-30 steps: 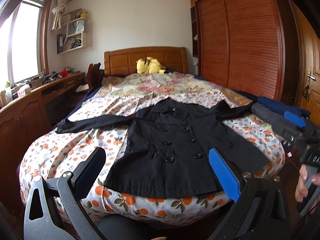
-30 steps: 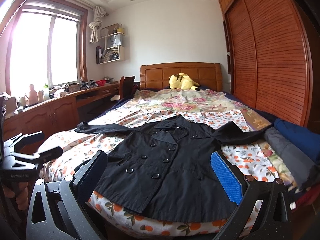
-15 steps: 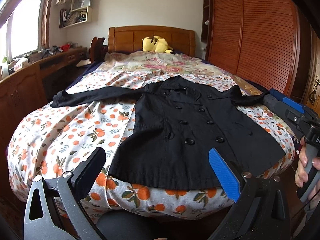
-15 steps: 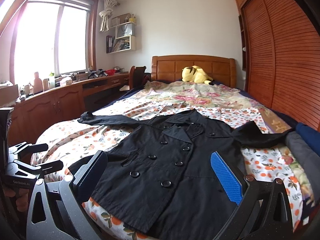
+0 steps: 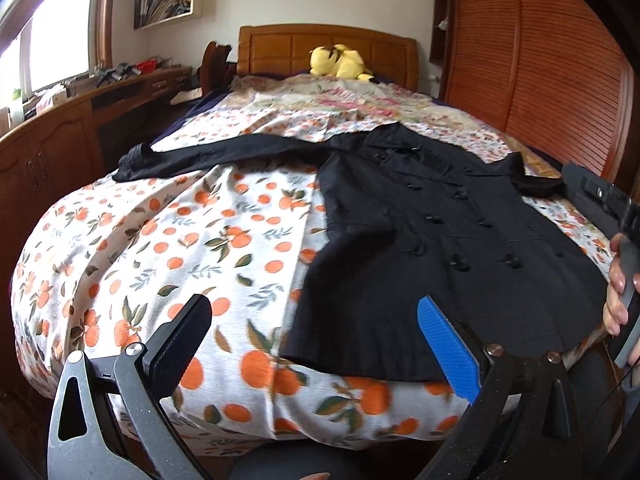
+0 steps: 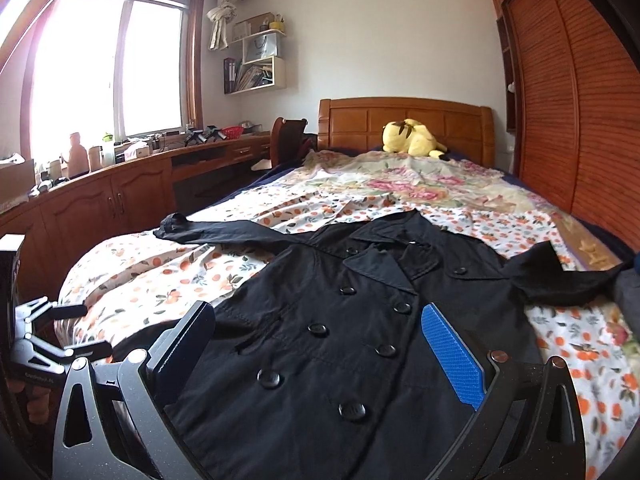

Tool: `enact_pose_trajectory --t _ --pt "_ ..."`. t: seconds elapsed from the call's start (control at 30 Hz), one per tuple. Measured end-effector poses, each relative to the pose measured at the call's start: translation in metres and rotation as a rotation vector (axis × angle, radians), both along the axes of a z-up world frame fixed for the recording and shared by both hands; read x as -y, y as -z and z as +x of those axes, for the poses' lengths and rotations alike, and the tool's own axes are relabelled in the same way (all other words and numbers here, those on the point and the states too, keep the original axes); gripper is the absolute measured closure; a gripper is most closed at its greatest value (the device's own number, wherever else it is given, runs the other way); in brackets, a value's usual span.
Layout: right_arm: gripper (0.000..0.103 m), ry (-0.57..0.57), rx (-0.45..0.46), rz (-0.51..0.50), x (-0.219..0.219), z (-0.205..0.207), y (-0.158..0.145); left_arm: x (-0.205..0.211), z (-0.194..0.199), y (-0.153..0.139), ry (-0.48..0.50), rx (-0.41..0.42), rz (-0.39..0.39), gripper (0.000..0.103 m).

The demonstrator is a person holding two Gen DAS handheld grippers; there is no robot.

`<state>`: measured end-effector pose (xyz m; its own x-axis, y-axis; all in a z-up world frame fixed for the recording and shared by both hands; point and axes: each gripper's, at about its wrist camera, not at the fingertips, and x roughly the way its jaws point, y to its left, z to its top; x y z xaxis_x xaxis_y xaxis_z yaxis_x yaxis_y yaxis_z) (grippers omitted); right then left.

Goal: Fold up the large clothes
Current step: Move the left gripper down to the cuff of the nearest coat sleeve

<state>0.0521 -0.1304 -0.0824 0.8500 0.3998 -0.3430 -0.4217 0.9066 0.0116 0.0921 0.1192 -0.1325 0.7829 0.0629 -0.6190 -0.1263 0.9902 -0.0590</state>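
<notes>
A black double-breasted coat (image 5: 440, 240) (image 6: 340, 340) lies flat, buttons up, on the bed with both sleeves spread out sideways. My left gripper (image 5: 312, 332) is open and empty, hovering over the bedspread just left of the coat's lower left hem corner. My right gripper (image 6: 316, 340) is open and empty too, low over the coat's front near the lower buttons. In the left wrist view the right gripper's body (image 5: 600, 204) shows at the right edge, held by a hand (image 5: 616, 300). The left gripper (image 6: 68, 328) appears at the far left of the right wrist view.
The bed (image 5: 160, 240) has an orange-print cover and a floral sheet (image 6: 420, 184) farther back. A yellow plush toy (image 6: 412, 140) rests by the wooden headboard (image 5: 328, 52). A cluttered wooden desk (image 6: 120, 192) runs along the left wall; a slatted wardrobe (image 6: 580, 120) stands right.
Both grippers have moved forward and lower toward the bed. The left one has drifted left of the coat's hem corner; the right one now hangs over the coat's front. The coat has not moved.
</notes>
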Motion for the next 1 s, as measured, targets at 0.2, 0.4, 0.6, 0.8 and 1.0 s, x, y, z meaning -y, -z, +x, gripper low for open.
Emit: enact_pose_trajectory --t 0.2,0.4,0.6,0.8,1.0 --pt "0.0 -0.027 -0.023 0.035 -0.009 0.048 0.002 -0.027 0.014 0.009 -0.052 -0.026 0.003 0.0" --pt "0.0 -0.053 -0.063 0.031 -0.016 0.086 0.018 -0.046 0.033 0.014 -0.089 -0.077 0.046 0.0" --pt "0.0 -0.073 -0.147 -0.027 -0.022 0.11 0.049 -0.069 0.057 0.022 -0.107 -0.121 0.026 0.008" --pt "0.0 -0.112 -0.219 -0.033 -0.027 0.124 0.052 -0.101 0.105 0.019 -0.133 -0.114 -0.03 0.021" --pt "0.0 -0.103 -0.219 -0.056 -0.033 0.126 0.052 -0.125 0.165 0.016 -0.172 -0.095 -0.063 0.033"
